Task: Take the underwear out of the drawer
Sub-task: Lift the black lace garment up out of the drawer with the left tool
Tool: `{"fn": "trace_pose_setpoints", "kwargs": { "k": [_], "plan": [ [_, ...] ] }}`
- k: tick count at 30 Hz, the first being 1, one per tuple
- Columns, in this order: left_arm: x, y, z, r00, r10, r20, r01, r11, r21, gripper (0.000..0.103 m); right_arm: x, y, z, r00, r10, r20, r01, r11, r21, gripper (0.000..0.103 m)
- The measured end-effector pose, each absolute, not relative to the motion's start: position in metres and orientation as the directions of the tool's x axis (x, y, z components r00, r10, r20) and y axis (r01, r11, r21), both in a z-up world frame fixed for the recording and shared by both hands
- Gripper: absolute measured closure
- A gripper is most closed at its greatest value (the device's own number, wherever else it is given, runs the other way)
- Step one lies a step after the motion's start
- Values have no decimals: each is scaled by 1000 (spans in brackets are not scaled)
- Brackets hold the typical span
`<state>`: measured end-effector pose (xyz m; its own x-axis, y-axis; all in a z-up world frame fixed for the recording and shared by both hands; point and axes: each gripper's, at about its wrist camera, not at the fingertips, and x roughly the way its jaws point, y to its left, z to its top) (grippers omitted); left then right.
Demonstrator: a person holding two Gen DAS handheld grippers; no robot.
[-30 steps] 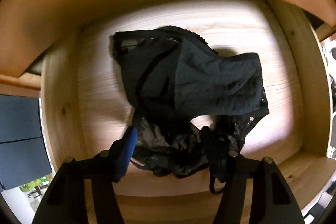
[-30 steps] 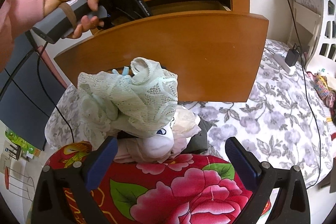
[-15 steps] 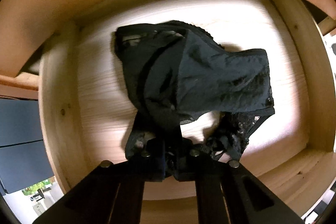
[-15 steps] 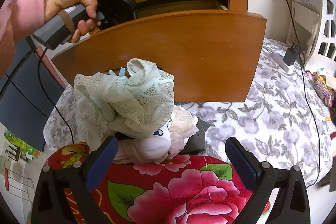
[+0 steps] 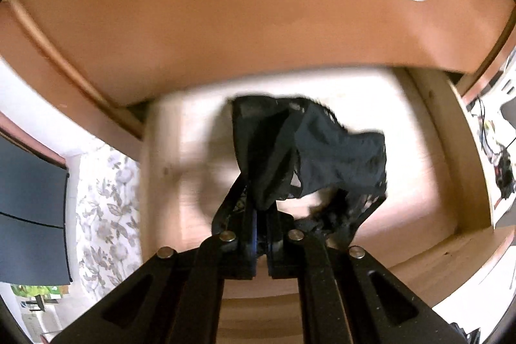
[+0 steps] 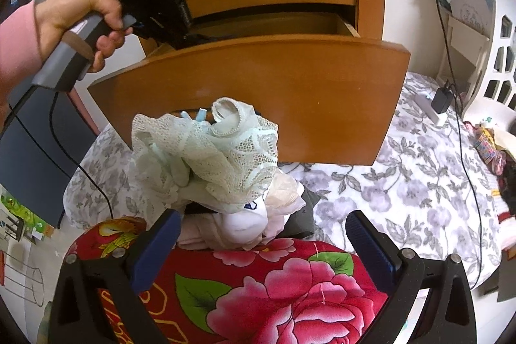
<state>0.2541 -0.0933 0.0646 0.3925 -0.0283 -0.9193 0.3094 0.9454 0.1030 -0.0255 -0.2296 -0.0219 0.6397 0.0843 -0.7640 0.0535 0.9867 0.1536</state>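
Black lace underwear [image 5: 322,157] hangs from my left gripper [image 5: 262,215], which is shut on its near edge. The garment is lifted off the pale wooden floor of the open drawer [image 5: 412,150], and its shadow falls below it. In the right wrist view, a hand [image 6: 80,18] in a pink sleeve holds that left tool over the open drawer [image 6: 258,92], with its fingers hidden behind the drawer front. My right gripper [image 6: 262,216] stands open over a heap topped by pale green lace underwear [image 6: 219,157], touching nothing.
The heap rests on a red floral cloth [image 6: 274,279]. The shut upper drawer front [image 5: 225,5] with its handle slot overhangs the open drawer. A bed with a grey floral sheet [image 6: 403,182] lies to the right, with a charger [image 6: 441,99] and cables on it.
My left gripper shut on the black underwear, then rose and pulled back, lifting the garment off the drawer floor. The right gripper stayed open and still.
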Motion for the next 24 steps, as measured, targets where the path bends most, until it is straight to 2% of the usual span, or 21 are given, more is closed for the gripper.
{"fn": "trace_pose_setpoints", "kwargs": {
  "k": [14, 24],
  "plan": [
    [223, -63, 140, 615, -71, -785, 233, 968, 95, 100, -34, -221, -9, 658, 46, -751, 53, 993, 108, 0],
    [186, -30, 184, 693, -127, -709, 214, 976, 35, 101, -46, -213, 7, 680, 0, -733, 67, 996, 61, 0]
  ]
}}
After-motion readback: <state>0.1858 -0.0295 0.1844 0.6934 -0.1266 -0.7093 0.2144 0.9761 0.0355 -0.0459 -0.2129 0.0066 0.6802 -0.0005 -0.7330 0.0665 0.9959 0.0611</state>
